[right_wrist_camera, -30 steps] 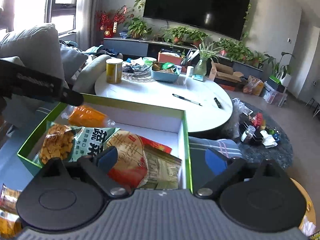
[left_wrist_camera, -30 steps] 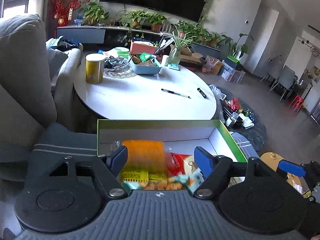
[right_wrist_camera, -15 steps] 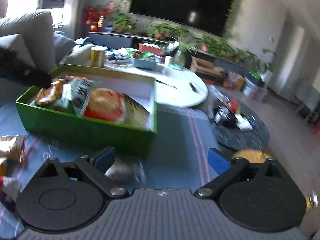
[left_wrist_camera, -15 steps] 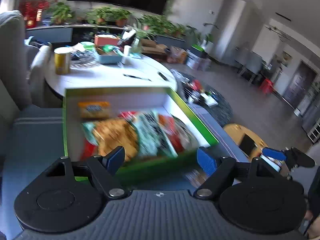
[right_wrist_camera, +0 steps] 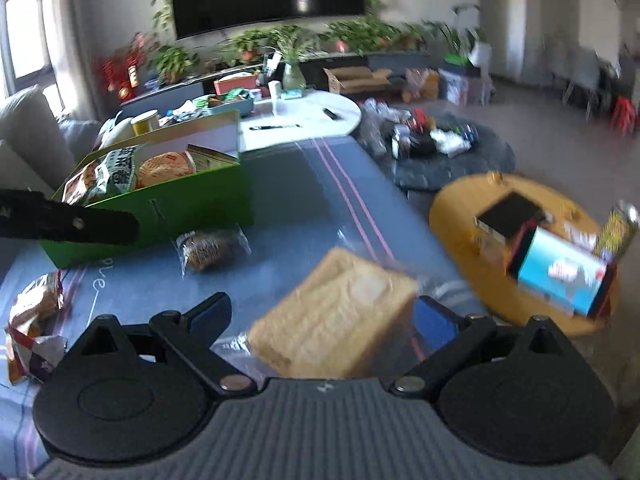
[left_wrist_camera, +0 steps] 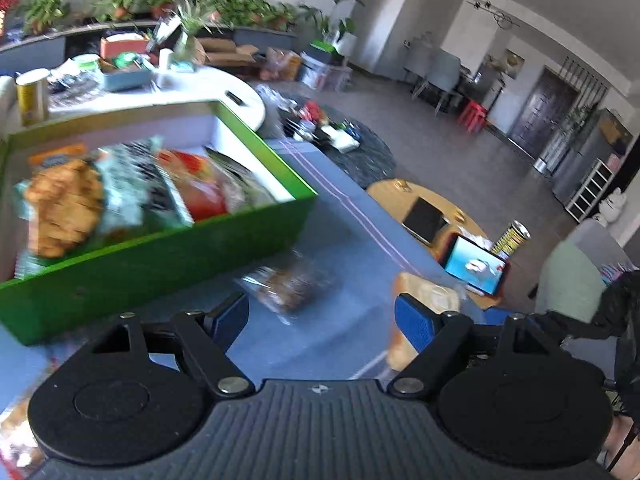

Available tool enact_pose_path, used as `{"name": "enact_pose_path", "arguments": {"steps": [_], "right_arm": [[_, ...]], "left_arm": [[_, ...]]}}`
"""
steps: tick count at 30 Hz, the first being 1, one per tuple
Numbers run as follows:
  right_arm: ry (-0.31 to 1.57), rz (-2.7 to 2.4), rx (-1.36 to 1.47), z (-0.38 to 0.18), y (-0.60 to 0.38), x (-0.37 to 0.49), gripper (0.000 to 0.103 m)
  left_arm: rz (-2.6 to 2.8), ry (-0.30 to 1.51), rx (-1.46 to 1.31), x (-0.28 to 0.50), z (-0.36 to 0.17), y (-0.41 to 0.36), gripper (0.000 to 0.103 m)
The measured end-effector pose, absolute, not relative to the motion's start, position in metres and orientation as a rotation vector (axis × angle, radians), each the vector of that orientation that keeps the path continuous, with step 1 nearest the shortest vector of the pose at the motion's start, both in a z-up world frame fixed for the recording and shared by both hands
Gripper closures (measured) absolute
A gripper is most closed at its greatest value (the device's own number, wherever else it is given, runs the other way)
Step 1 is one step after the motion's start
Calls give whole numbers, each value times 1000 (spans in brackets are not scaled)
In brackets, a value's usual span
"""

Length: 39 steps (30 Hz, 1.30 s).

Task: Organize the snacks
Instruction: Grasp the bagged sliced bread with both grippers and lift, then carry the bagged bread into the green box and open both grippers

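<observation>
Straddling the soft, crushable bagged bread [right_wrist_camera: 332, 316] at 6 o'clock, the right gripper [right_wrist_camera: 320, 320] has wide-open jaws holding nothing; grip its sides lightly.

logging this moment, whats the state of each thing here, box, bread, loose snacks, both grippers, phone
green box: open, packed with snack bags
bread: in clear wrap, between right gripper fingers, not clamped
dark bun packet: sealed, lying outside the box
left gripper: open, holding nothing
right gripper: open
phone: screen lit, propped up
</observation>
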State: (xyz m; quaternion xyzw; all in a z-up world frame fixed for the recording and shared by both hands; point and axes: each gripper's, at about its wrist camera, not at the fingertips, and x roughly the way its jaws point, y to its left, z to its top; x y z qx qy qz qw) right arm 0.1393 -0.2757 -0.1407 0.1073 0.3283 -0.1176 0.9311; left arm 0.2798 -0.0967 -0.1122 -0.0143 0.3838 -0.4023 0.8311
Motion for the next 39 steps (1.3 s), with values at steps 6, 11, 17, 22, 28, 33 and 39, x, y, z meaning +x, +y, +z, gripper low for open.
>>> {"name": "enact_pose_path", "arguments": {"steps": [6,11,17,22,28,33,39], "right_arm": [[716,-245,412,-151,-304,130,0],[732,-209,444,-154,-304,128,2],[741,-84,367,-154,-283,133,3],[750,35,324,-154,-264,137,3],[740,86,321,-154,-254,133,4],[726,93,346,-150,-252,129,13],[708,107,318,-141,-243,127,17]], "left_arm": [[-900,876,-33,279,-132,-124,25],[-902,919,-18,281,-150,-139,25],[-876,968,-49,291,-168,-139,25],[-863,953,-56,290,-169,-132,33],[-881,964,-50,285,-164,-124,64],[-863,921,-29,277,-156,-114,69],[-861,876,-35,272,-140,-102,72]]}}
